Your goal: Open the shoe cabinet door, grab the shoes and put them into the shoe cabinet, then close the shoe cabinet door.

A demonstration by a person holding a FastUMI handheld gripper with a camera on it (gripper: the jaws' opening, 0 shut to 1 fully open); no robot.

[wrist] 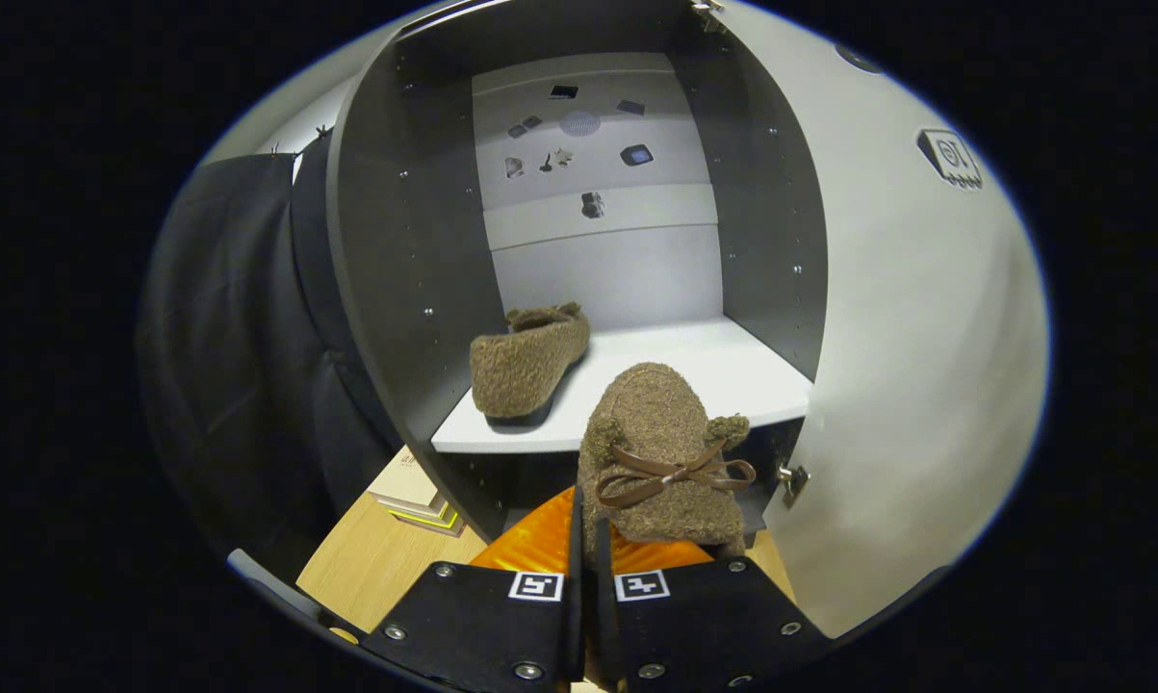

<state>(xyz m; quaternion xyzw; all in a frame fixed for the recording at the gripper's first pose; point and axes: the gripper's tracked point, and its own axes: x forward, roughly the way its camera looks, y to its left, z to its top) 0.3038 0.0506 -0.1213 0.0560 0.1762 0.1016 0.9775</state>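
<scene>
Between the tongs (586, 568), in the gripper view, a fuzzy brown slipper (660, 452) with a ribbon bow is pinched by its rim, the two fingers drawn almost together on it; its toe points toward the open shoe cabinet (415, 241) just ahead. The slipper hangs in front of the front edge of the white shelf (713, 371), its toe overlapping that lip. A second slipper (526, 361) already lies on the shelf, toward the left side, heel near the front edge and close to the dark left wall. To its right the shelf is bare up to the dark right wall, leaving open room there. The cabinet door (906, 366) stands swung open on the right, its hinge (790, 481) just beside the held slipper. Below the cabinet lies a wooden bench (367, 568), with a few flat boards (415, 500) stacked near the cabinet's lower left corner.
</scene>
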